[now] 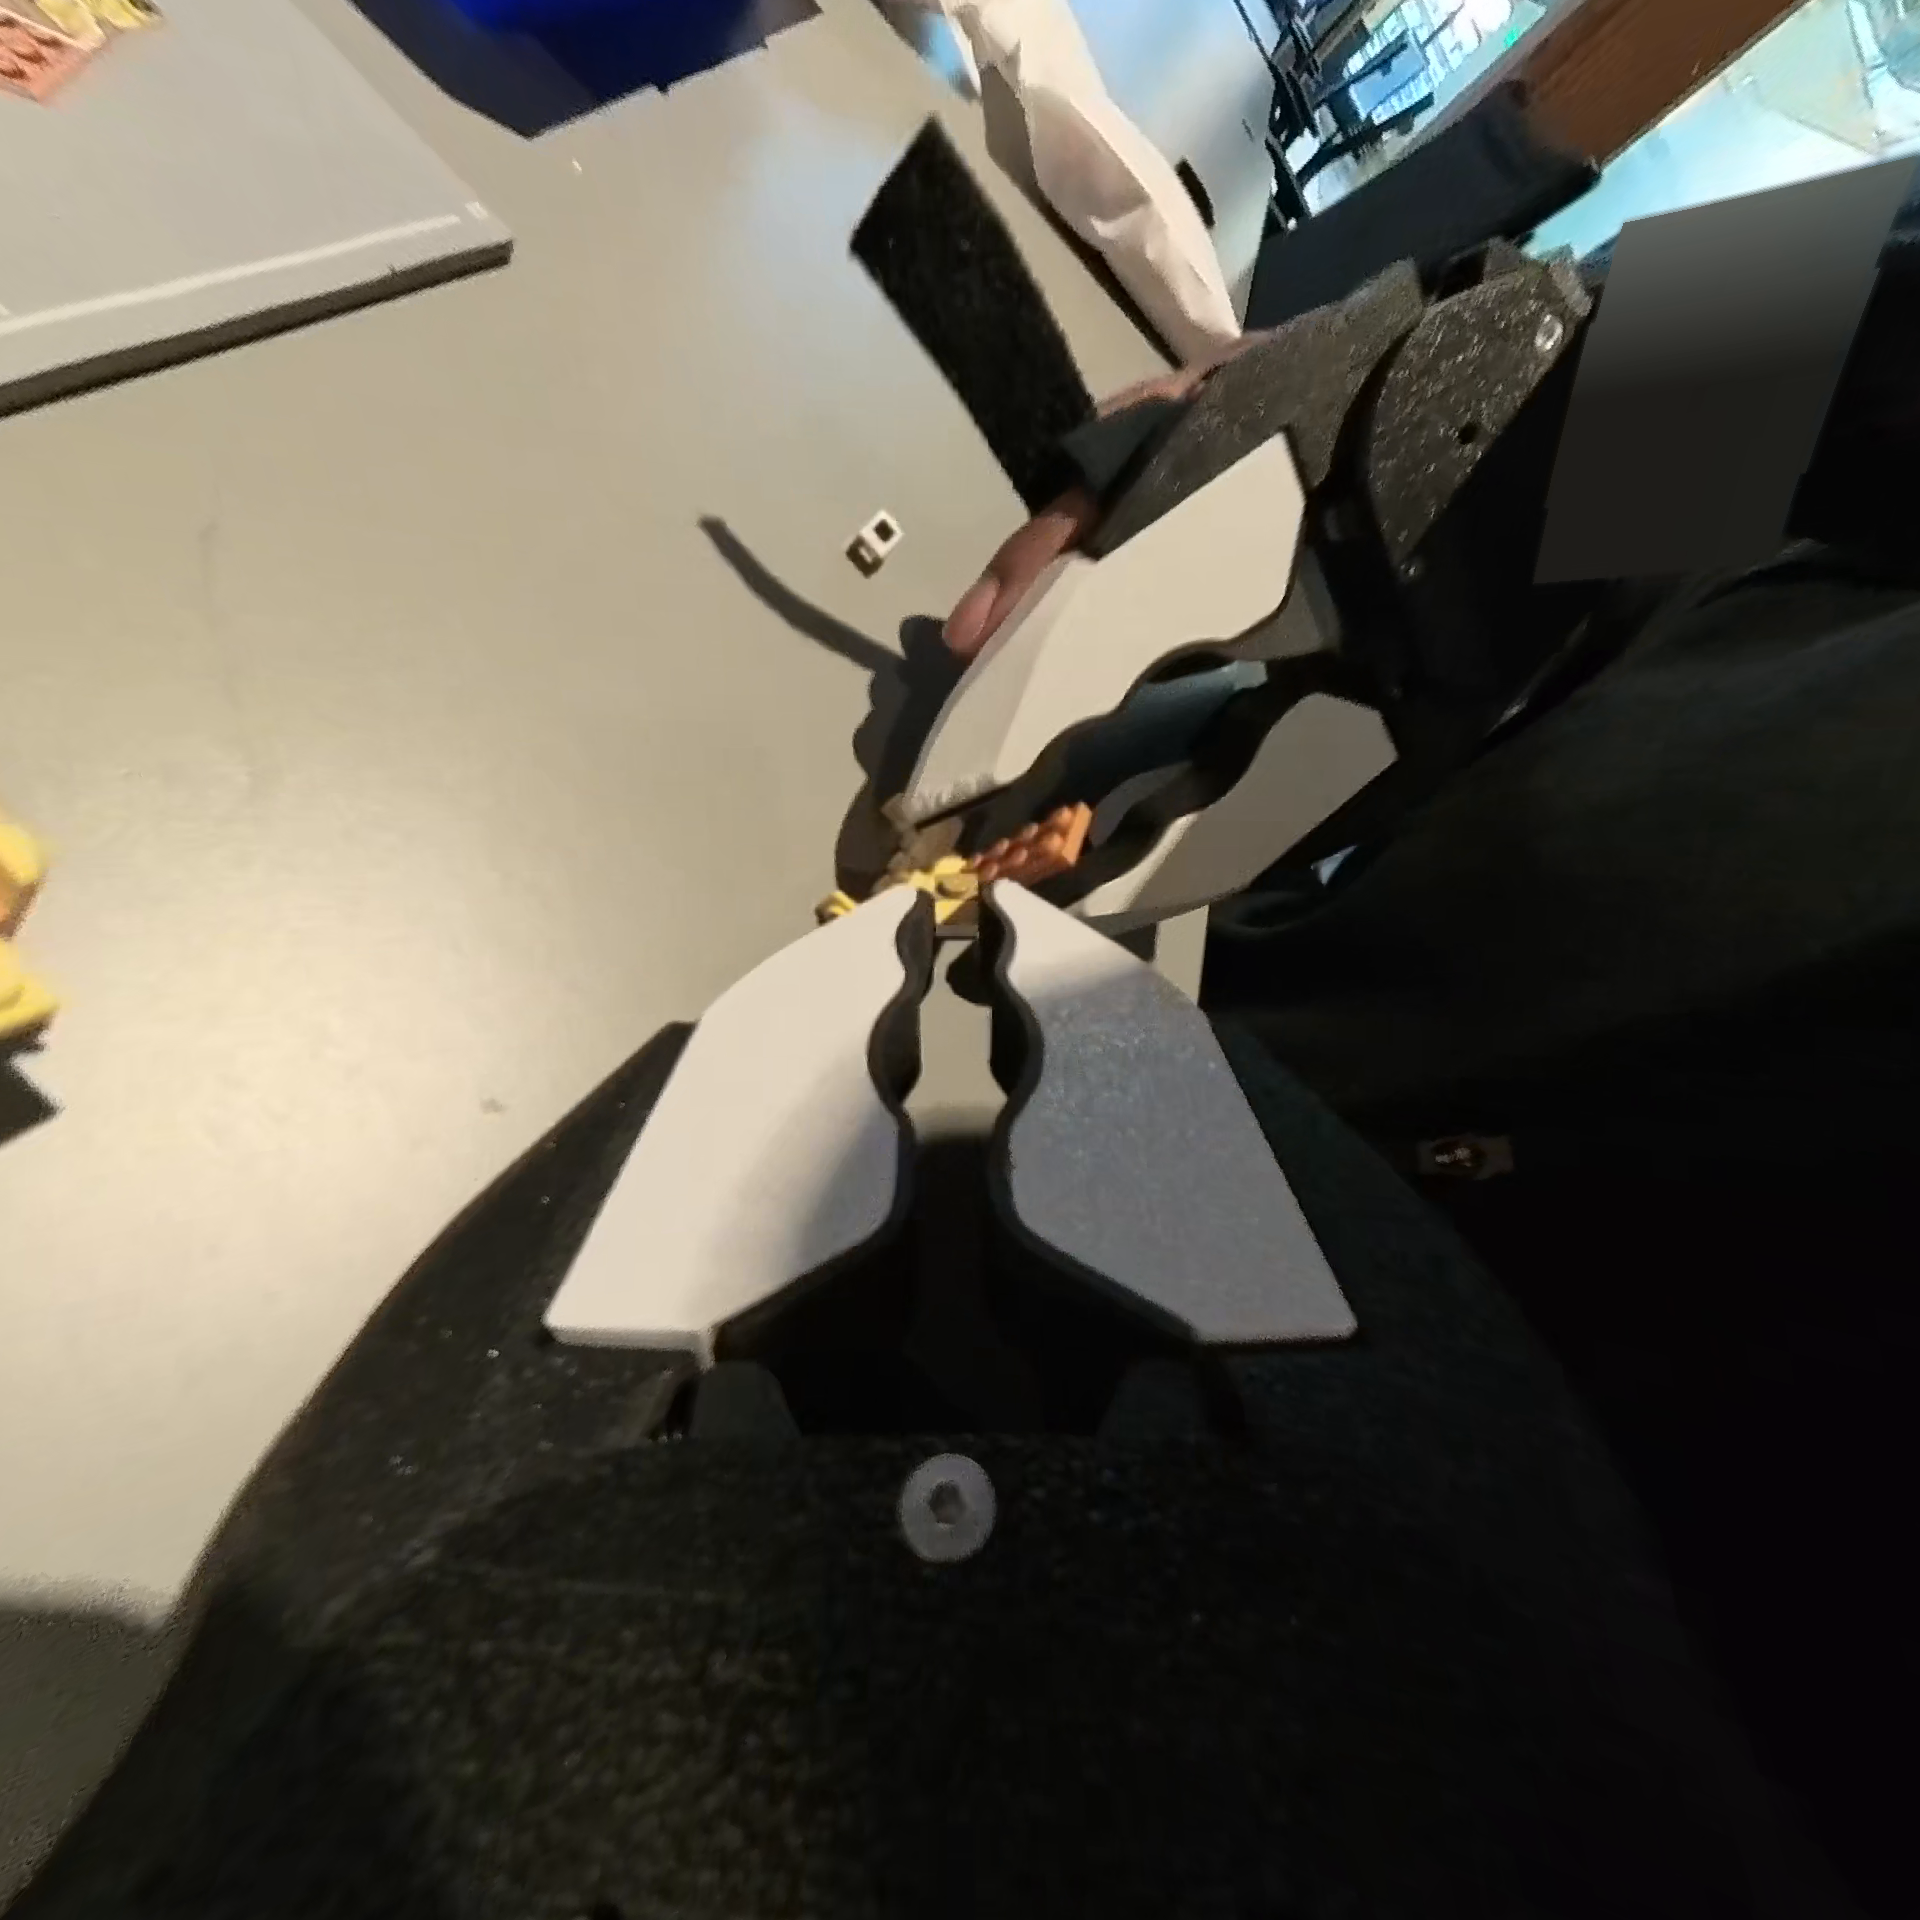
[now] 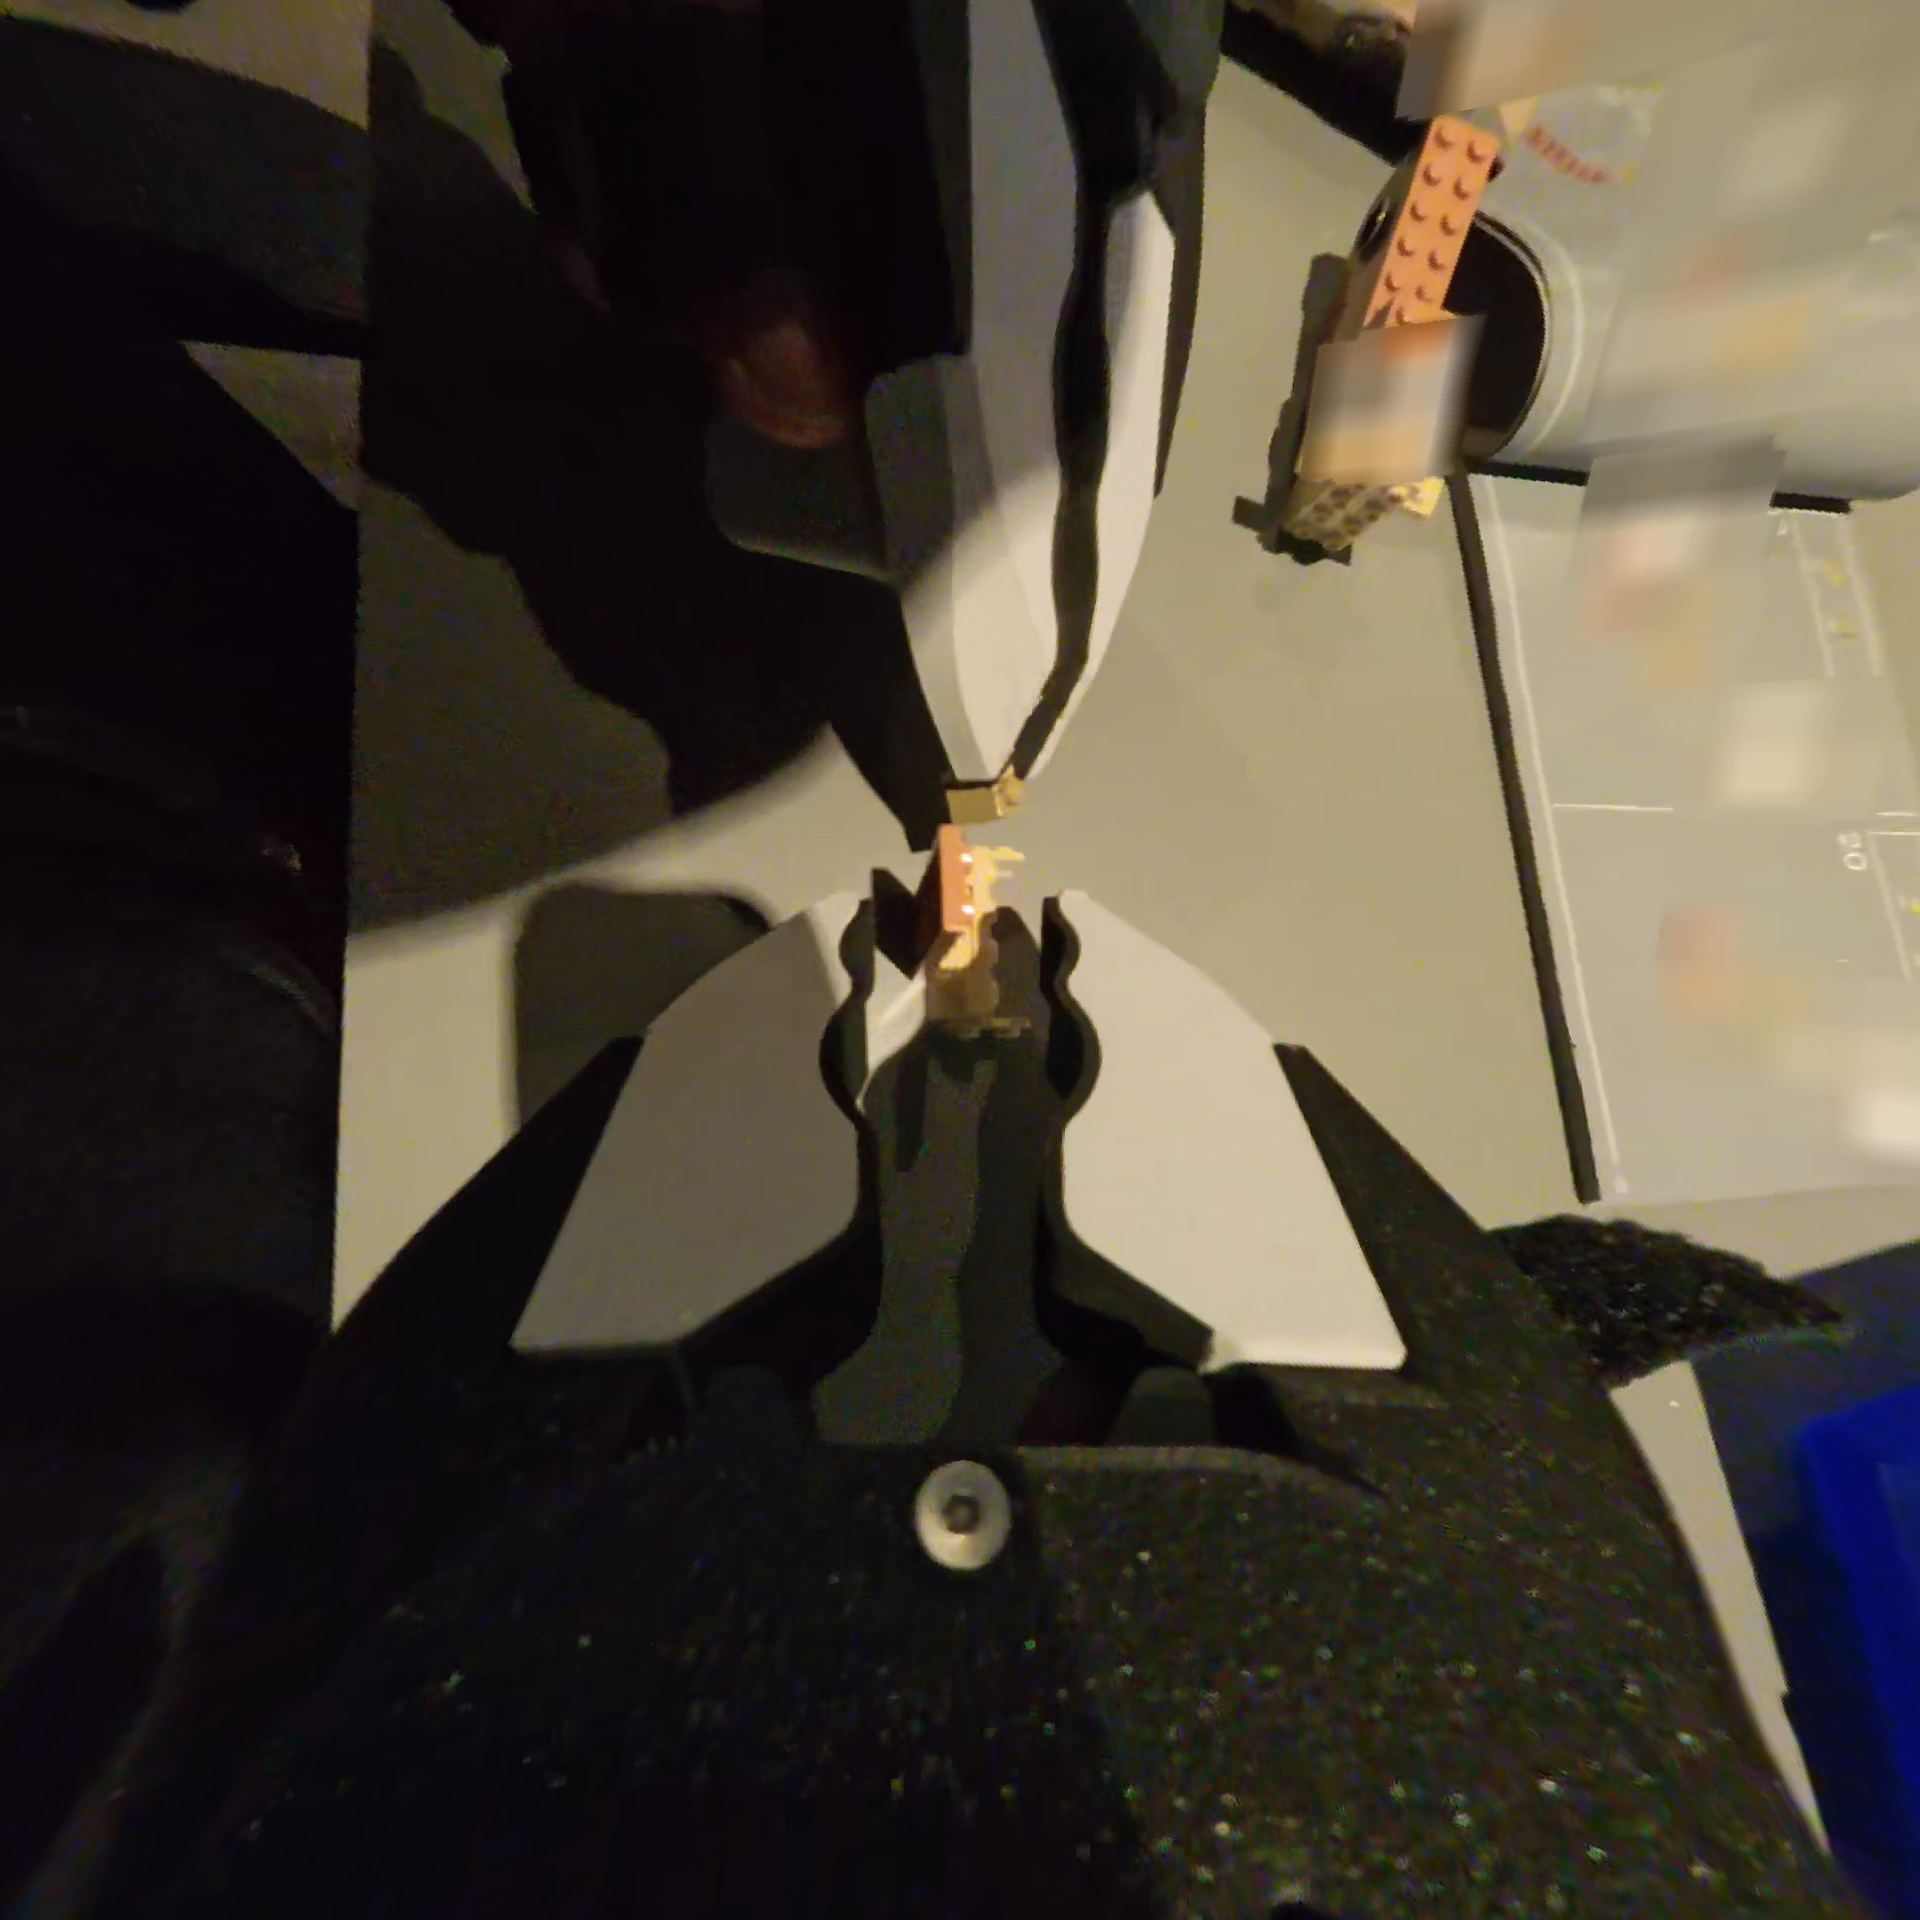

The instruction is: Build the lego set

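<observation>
Two grippers meet mid-frame: our left gripper (image 1: pixel 948 914) pinches a small tan piece (image 1: pixel 954 896), our right gripper (image 2: pixel 951 914) clamps the brown-tan assembly (image 2: pixel 961 925) at 12 o'clock, and misaligned studs could pop either loose.

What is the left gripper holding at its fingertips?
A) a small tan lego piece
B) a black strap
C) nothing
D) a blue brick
A: in the right wrist view the left gripper pinches a small tan lego piece at its tips, just above the orange-and-tan assembly in the right gripper.
</observation>
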`<state>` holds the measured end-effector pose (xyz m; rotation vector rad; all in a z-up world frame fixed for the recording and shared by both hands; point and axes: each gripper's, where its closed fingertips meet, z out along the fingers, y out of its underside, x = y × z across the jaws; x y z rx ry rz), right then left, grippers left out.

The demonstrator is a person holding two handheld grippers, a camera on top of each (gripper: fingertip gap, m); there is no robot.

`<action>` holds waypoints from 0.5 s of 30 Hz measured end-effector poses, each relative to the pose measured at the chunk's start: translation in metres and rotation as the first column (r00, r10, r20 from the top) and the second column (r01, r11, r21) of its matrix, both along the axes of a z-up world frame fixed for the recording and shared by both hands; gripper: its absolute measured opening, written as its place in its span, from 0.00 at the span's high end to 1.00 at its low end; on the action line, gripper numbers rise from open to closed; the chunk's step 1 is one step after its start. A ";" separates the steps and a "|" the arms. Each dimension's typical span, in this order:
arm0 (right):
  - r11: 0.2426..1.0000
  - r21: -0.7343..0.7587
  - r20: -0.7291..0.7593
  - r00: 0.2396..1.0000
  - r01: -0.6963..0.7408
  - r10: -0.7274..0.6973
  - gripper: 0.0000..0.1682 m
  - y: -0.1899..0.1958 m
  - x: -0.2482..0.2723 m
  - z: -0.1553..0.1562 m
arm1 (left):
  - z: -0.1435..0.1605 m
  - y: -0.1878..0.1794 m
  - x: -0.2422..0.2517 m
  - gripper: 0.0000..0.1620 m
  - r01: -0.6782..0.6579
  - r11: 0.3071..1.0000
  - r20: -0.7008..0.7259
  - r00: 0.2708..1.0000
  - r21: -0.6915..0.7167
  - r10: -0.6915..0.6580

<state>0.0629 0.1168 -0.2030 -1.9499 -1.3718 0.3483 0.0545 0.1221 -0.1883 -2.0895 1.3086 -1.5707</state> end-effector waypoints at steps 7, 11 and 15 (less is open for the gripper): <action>0.998 0.045 0.004 0.999 -0.037 0.037 0.84 0.002 0.010 -0.004 | -0.006 -0.004 0.010 0.95 0.032 0.994 -0.049 0.998 -0.100 -0.037; 0.994 0.072 0.025 0.997 -0.077 0.075 0.85 0.003 0.007 -0.009 | -0.008 -0.006 0.010 0.95 0.034 0.985 -0.082 0.995 -0.170 -0.049; 0.992 0.086 -0.005 0.996 -0.090 0.091 0.87 0.006 0.005 -0.011 | -0.007 -0.008 0.012 0.95 0.036 0.973 -0.097 0.993 -0.227 -0.060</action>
